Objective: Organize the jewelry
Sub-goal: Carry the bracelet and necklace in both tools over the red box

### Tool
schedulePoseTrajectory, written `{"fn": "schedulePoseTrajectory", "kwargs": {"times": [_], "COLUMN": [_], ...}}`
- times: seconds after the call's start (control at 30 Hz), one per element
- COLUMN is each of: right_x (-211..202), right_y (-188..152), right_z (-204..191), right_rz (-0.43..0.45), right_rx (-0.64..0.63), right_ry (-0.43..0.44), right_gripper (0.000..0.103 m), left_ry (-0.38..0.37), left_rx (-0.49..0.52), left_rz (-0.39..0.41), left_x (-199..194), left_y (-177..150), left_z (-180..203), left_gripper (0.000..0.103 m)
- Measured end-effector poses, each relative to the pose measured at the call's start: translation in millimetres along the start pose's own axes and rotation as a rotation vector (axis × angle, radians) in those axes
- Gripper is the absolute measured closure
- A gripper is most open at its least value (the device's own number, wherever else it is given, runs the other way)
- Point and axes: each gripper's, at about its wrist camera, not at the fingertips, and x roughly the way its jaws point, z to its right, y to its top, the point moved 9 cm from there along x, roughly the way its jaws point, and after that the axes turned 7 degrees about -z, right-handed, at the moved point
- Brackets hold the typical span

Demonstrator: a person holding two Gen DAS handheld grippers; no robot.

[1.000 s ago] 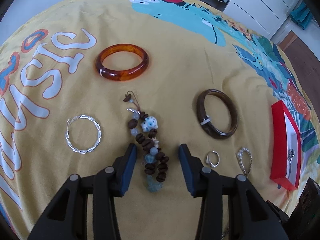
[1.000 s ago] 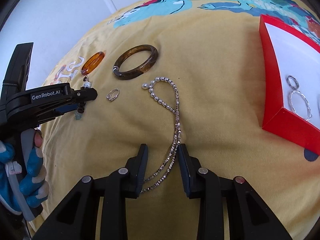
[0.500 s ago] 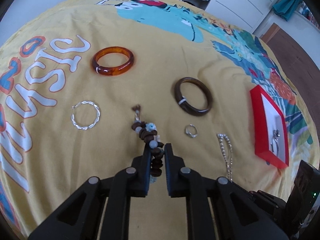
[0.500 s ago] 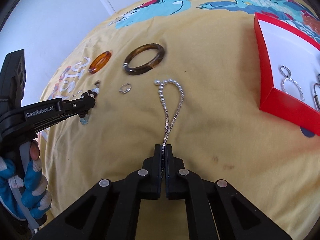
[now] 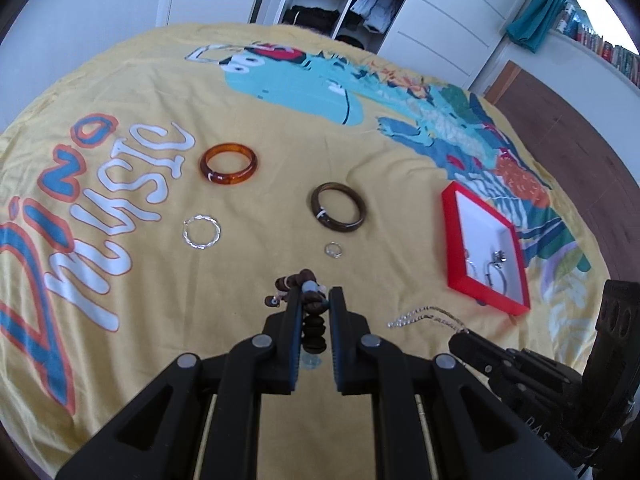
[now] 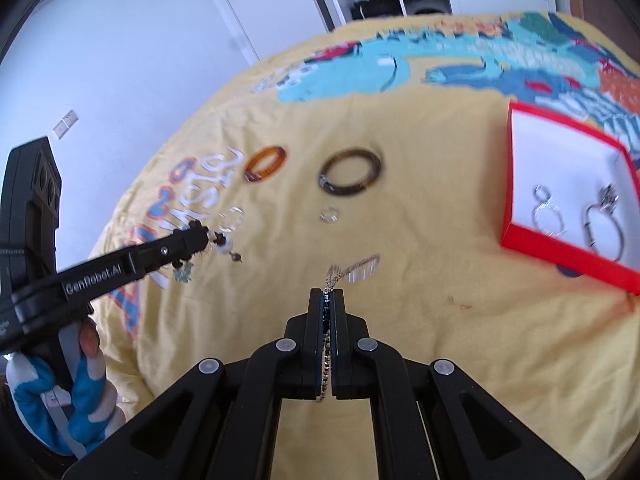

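My left gripper [image 5: 314, 294] is shut on a brown and blue beaded bracelet [image 5: 310, 304] and holds it above the yellow bedspread [image 5: 120, 300]; it also shows in the right wrist view [image 6: 216, 240]. My right gripper [image 6: 328, 294] is shut on a silver and pearl chain necklace [image 6: 354, 270], whose free end hangs blurred ahead of the fingers; it shows in the left wrist view [image 5: 420, 316]. A red jewelry box [image 5: 484, 256] with a white lining lies to the right and holds hoop earrings [image 6: 550, 212] and a ring.
On the bedspread lie an amber bangle [image 5: 228, 164], a dark brown bangle [image 5: 338, 208], a silver twisted hoop [image 5: 201, 232] and a small silver ring [image 5: 334, 250]. A wardrobe and white doors stand beyond the bed.
Both grippers closed on their pieces, the left on the beaded bracelet and the right on the chain necklace, and lifted them off the bedspread. Both cameras have risen and pulled back.
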Motion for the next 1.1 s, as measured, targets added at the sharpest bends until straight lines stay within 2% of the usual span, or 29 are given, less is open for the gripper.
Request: {"fn": "schedulePoseTrajectory", "kwargs": {"times": [0.27,0.6,0.9,1.1], "right_x": [-59,-110,-146,-148], "right_y": [-6,-17,-1,3], "right_z": [-26,-20,30,79], "right_rz": [0.096,0.155,0.253,0.263], "right_rx": [-0.037,-0.040,0.044,0.103], "right_ry": [-0.001,-0.052,-0.073,-0.102], "right_gripper": [0.100,0.100,0.100,0.100], "left_ry": [-0.019,-0.044,-0.025,-0.015], "left_rx": [0.024,0.028,0.109,0.139], "left_rz": [0.075,0.099,0.066,0.010], "left_x": [-62,-87,-75,-47], "left_y": [-19,-38,-44,-48], "left_z": [9,20,55,74], "left_gripper": [0.092,0.092,0.092,0.092]}}
